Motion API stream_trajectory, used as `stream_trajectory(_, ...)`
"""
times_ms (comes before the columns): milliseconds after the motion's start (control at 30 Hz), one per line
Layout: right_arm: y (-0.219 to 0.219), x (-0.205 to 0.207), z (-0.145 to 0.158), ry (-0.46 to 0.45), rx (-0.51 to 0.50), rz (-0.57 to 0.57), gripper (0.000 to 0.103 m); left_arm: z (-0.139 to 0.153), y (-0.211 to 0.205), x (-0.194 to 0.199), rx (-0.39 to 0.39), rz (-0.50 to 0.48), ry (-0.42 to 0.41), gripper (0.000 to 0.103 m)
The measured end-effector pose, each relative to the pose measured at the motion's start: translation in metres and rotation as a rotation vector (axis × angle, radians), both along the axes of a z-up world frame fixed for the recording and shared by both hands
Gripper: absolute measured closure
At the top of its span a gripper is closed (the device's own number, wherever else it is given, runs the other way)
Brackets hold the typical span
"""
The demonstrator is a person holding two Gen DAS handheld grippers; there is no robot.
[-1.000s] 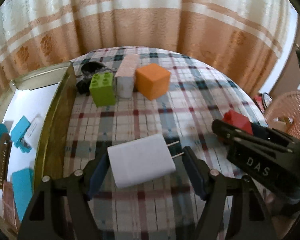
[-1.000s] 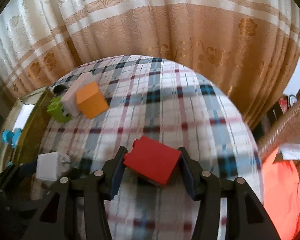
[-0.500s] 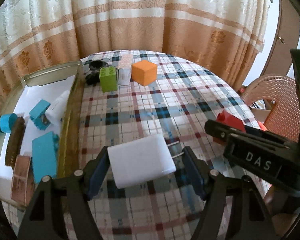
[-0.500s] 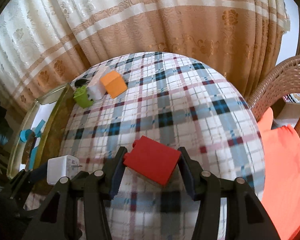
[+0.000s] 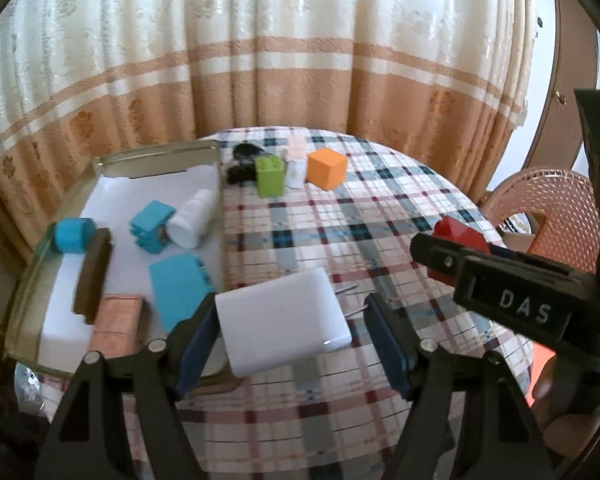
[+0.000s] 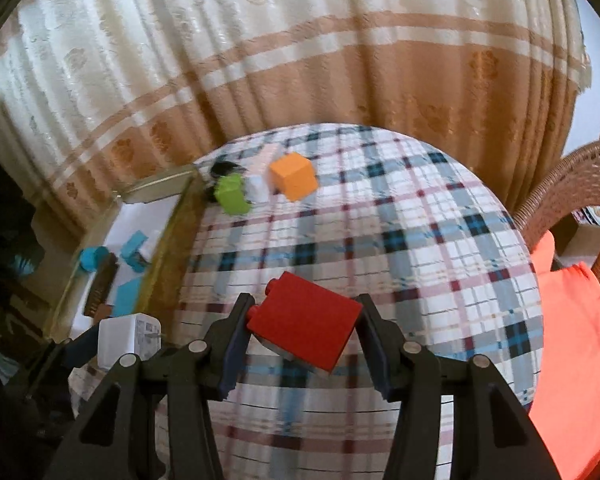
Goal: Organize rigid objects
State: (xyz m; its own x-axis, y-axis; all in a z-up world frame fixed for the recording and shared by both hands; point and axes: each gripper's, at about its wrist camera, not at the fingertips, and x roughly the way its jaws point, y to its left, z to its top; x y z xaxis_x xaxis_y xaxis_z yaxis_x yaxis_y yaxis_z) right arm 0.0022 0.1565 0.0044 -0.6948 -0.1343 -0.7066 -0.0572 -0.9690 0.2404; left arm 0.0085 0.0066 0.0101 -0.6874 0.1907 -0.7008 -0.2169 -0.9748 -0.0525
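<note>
Holding one charger (image 5: 282, 322), one red block (image 6: 304, 330); tray (image 5: 52, 356): three blue blocks (image 5: 153, 226).

Both wrist views look steeply down, sharing the slightly blurred table (image 5: 380, 208).

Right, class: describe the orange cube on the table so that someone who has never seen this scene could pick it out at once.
Start at the round table with the plaid cloth and look to its far side, near the striped curtain. A short row of small things stands there, just right of the metal tray. The orange cube is the rightmost, beside a white block and a green studded brick: plain, smooth, no studs.
</note>
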Motion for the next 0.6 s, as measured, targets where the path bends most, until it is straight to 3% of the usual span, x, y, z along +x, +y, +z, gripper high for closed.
stream_trajectory(600, -0.068, -0.005, 0.035, 0.076, -0.007, 0.142, 0.049, 0.023, -0.086, 0.004, 0.048, 0.148, 0.091, 0.030)
